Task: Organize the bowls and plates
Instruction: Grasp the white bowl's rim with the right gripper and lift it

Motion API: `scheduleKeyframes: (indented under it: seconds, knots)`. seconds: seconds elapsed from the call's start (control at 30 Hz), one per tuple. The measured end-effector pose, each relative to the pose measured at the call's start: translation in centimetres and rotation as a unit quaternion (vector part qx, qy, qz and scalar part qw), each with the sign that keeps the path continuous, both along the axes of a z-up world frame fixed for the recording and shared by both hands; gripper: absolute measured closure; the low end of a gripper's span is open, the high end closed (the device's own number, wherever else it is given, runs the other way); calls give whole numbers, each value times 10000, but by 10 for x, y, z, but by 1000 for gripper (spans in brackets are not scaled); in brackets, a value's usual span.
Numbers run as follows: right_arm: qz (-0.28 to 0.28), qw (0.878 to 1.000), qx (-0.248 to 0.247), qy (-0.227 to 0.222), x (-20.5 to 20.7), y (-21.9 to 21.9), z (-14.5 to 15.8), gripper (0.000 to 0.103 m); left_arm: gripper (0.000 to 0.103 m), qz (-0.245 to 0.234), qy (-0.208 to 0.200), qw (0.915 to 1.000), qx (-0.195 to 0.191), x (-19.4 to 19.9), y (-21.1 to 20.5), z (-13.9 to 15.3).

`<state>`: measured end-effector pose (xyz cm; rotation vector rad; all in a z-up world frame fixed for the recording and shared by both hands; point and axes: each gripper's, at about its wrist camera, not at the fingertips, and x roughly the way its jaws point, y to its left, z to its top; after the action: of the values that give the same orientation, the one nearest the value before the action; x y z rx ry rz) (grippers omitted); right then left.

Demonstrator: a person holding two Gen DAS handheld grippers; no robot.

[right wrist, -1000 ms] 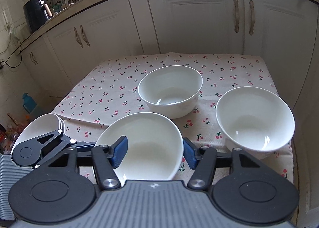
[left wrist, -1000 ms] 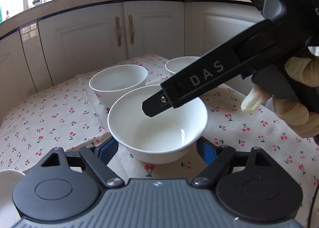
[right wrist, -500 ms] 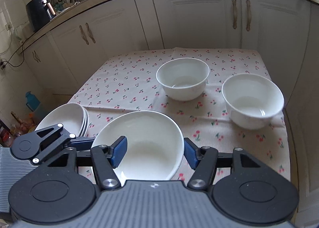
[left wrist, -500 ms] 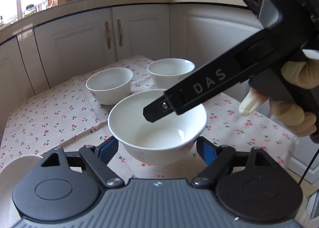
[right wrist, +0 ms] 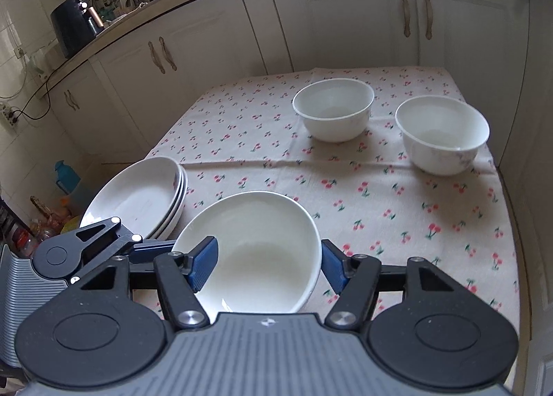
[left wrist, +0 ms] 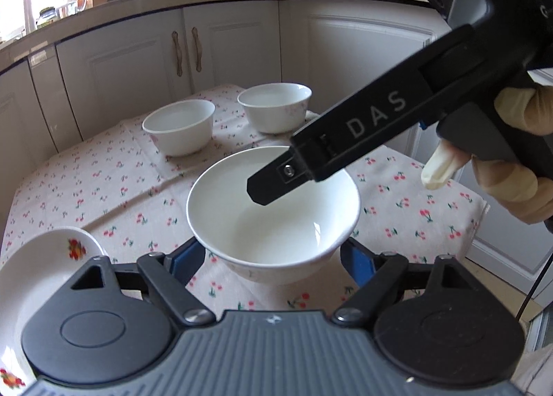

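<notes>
A white bowl (left wrist: 273,216) sits between the blue pads of my left gripper (left wrist: 273,257), whose jaws are wide and seem clear of its sides. The same bowl (right wrist: 255,254) lies between the fingers of my right gripper (right wrist: 269,261); the left pad (right wrist: 204,261) reaches over the rim into the bowl and the right pad is outside it. The bowl is near the cloth's front edge. Two more white bowls (right wrist: 333,109) (right wrist: 442,133) stand at the far side. A stack of white plates (right wrist: 138,195) is at the left.
The table wears a cherry-print cloth (right wrist: 380,202). White cabinets (right wrist: 345,15) ring the table closely. The right gripper's body (left wrist: 380,122) crosses above the bowl in the left wrist view. A flowered plate (left wrist: 52,264) is at lower left there.
Both grippers have drawn back and up with the bowl staying between their fingers. The far bowls look smaller and farther away, and the plate stack has come into view.
</notes>
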<state>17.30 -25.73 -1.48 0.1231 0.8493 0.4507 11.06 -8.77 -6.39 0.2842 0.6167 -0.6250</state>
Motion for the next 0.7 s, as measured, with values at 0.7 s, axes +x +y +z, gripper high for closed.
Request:
scheduleKeyframes:
  seconds: [0.7]
  knots:
    - [-180, 9994, 113, 274, -12, 9, -13, 30, 18, -22, 210, 9998, -43, -10, 8, -7]
